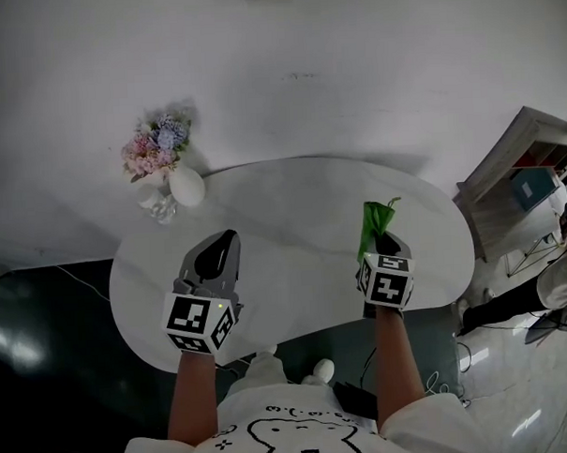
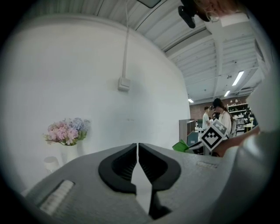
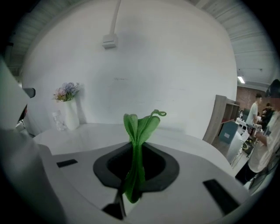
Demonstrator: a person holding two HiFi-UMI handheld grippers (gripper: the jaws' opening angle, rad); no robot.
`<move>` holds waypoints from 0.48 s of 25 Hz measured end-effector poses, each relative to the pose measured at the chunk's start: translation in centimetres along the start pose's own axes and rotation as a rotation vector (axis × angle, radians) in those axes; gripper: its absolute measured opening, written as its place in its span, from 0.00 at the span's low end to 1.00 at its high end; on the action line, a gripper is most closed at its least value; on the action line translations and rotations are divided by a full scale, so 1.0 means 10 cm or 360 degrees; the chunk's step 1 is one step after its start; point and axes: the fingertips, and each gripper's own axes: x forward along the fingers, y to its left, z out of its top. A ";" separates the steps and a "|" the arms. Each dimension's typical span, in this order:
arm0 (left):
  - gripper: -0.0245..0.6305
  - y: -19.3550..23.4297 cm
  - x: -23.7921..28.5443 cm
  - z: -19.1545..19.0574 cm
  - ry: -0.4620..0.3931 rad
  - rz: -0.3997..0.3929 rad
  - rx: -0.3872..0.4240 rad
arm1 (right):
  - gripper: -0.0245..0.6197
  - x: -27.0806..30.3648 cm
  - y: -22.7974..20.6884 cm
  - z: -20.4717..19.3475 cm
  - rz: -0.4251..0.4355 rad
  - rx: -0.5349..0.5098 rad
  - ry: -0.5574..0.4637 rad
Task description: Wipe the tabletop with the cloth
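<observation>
The green cloth [image 1: 374,223] is pinched in my right gripper [image 1: 382,243], bunched and sticking out beyond the jaws above the right part of the white oval tabletop [image 1: 293,220]. In the right gripper view the green cloth [image 3: 139,144] stands up between the shut jaws of the right gripper [image 3: 136,162]. My left gripper [image 1: 217,261] hangs over the table's left front, shut with nothing in it; in its own view the left gripper [image 2: 138,162] shows its jaws meeting, and the cloth [image 2: 183,146] appears far right.
A white vase with pink and blue flowers [image 1: 164,156] stands at the table's back left beside a small glass item [image 1: 159,207]. A wall runs behind the table. A shelf unit [image 1: 521,178] stands at the right, with people beyond it.
</observation>
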 end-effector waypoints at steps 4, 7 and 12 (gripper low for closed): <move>0.07 0.26 0.06 -0.07 0.0012 0.0015 -0.0036 | 0.10 0.32 0.30 0.21 0.0045 -0.0071 -0.0003; 0.07 0.43 0.10 -0.13 0.0028 0.0020 -0.0067 | 0.10 0.56 0.51 0.32 0.0078 -0.0110 0.0012; 0.07 0.68 0.22 -0.25 0.0053 0.0007 -0.0125 | 0.10 0.94 0.83 0.46 0.0148 -0.0173 0.0038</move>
